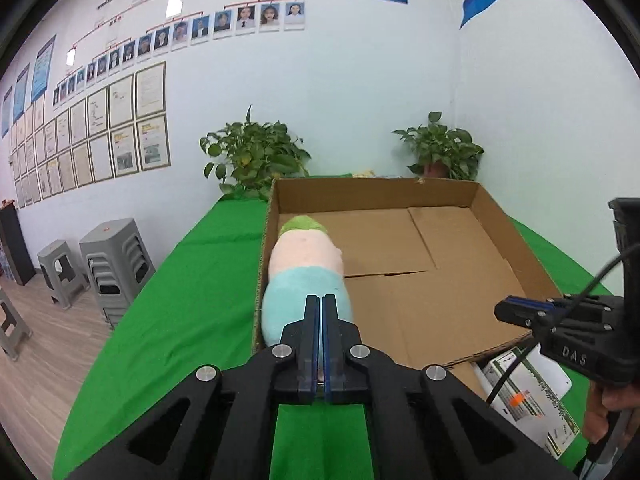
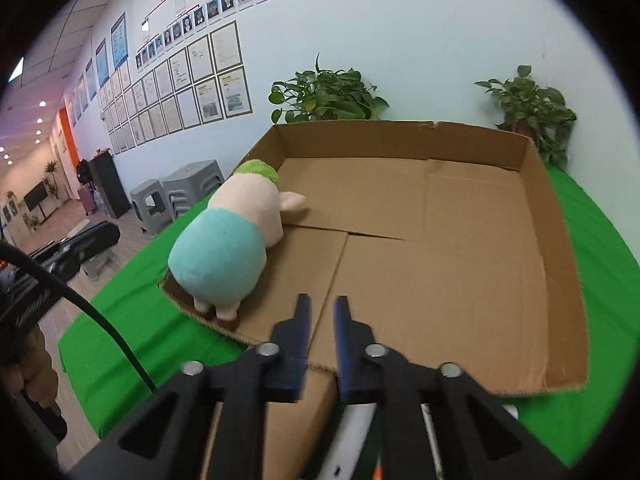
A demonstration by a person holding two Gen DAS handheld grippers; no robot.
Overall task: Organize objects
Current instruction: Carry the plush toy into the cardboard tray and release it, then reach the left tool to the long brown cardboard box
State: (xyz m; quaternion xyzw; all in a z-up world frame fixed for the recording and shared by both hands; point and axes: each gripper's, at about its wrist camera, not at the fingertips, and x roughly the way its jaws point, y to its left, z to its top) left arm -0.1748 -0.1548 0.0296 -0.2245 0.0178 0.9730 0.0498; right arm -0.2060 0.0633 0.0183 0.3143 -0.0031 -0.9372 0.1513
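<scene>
1. Plush toy (image 1: pixel 306 276). It lies inside the cardboard box (image 1: pixel 448 194), against the box's left wall, green cap toward the far end and feet toward the near edge. It appears placed; judge it as needing no further handling unless space runs short.

2. Left tongs (image 1: pixel 321 304). The two fingers are together with nothing between them, held just near of the box's near-left corner, above the green tabletop (image 1: pixel 172 320). Keep these tongs clear of the toy so that it is not nudged out over the low wall.

3. Box floor. The middle and right of the box are bare cardboard, with flap seams across the floor. Set the next item flat on a flap, not across a raised seam, so it does not rock.

4. Right tongs (image 2: pixel 323 306). In the right wrist view a narrow gap shows between the fingers and nothing is held; the left wrist view shows them side-on near the box's near-right corner.

5. Printed packet (image 1: pixel 528 396). It lies on the tabletop just near of the box's near-right edge, outside it. This is probably the next item. Spread the right tongs, approach from above, clamp across a short edge, lift clear of the wall, and lower into the bare right half.
</scene>
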